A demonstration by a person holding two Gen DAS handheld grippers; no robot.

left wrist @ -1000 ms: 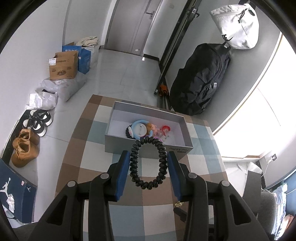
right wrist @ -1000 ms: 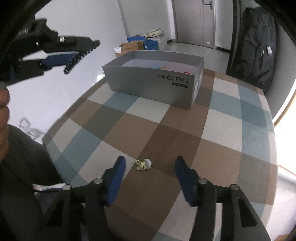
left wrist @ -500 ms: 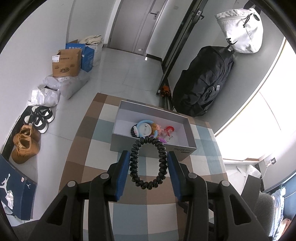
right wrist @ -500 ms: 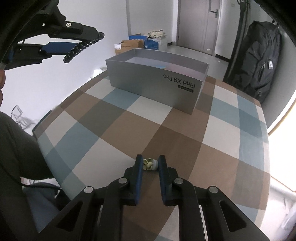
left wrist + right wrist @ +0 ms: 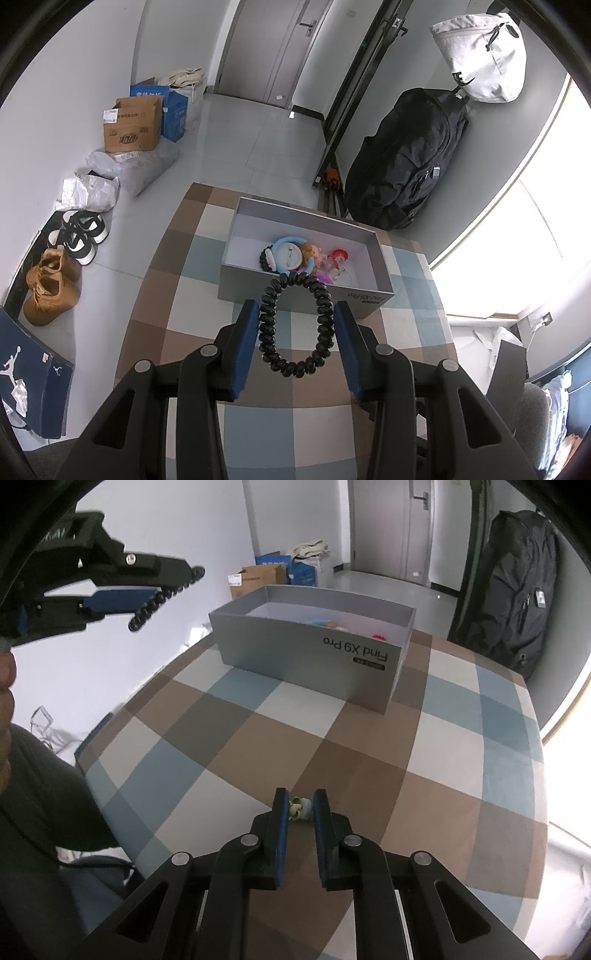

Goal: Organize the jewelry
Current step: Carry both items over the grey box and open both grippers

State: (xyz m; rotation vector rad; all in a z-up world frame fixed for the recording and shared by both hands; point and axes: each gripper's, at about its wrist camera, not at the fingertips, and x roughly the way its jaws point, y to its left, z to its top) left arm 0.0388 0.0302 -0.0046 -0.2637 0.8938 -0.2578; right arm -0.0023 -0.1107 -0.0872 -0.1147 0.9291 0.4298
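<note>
My left gripper (image 5: 294, 310) is shut on a black spiral hair tie (image 5: 293, 326) and holds it high above the checked table, just short of the grey box (image 5: 369, 295). The box holds a blue ring, a small bear and other trinkets (image 5: 295, 254). In the right wrist view the left gripper (image 5: 162, 590) shows at upper left, above and left of the box (image 5: 314, 657). My right gripper (image 5: 300, 803) is low at the table's near edge, its jaws closed around a small green and white trinket (image 5: 300, 808).
The checked cloth (image 5: 258, 738) covers the table. A black bag (image 5: 402, 162) and a white bag (image 5: 484, 55) hang on the far right wall. Cardboard boxes (image 5: 131, 125) and shoes (image 5: 51, 284) lie on the floor at left.
My right gripper has closed from wide open onto the small green and white trinket. My left gripper has risen with the hair tie, so the box looks farther below.
</note>
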